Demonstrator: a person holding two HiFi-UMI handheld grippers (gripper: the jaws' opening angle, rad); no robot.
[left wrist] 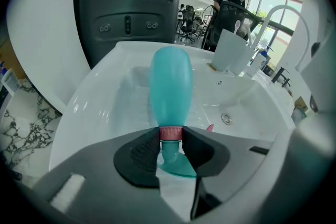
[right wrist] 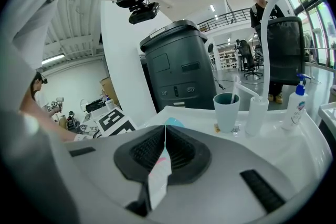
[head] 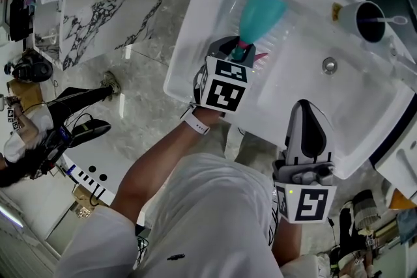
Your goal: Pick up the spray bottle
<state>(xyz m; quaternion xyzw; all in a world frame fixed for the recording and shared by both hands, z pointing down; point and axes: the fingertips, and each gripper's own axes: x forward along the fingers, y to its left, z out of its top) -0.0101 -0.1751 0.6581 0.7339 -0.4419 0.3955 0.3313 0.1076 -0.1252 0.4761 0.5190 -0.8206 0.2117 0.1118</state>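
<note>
A teal spray bottle with a pink collar lies in the white sink, its body pointing away from me. My left gripper reaches down into the basin and is shut on the bottle's neck, with the pads pressed against the pink collar on both sides. The teal spray head sits behind the pads, and a bit of the pink trigger shows to the right. My right gripper hovers over the sink's near rim, shut, with nothing between its fingers.
A white cup holding a toothbrush stands on the sink's back ledge beside a curved white faucet and a pump bottle. The drain lies mid-basin. A dark grey machine stands behind the sink.
</note>
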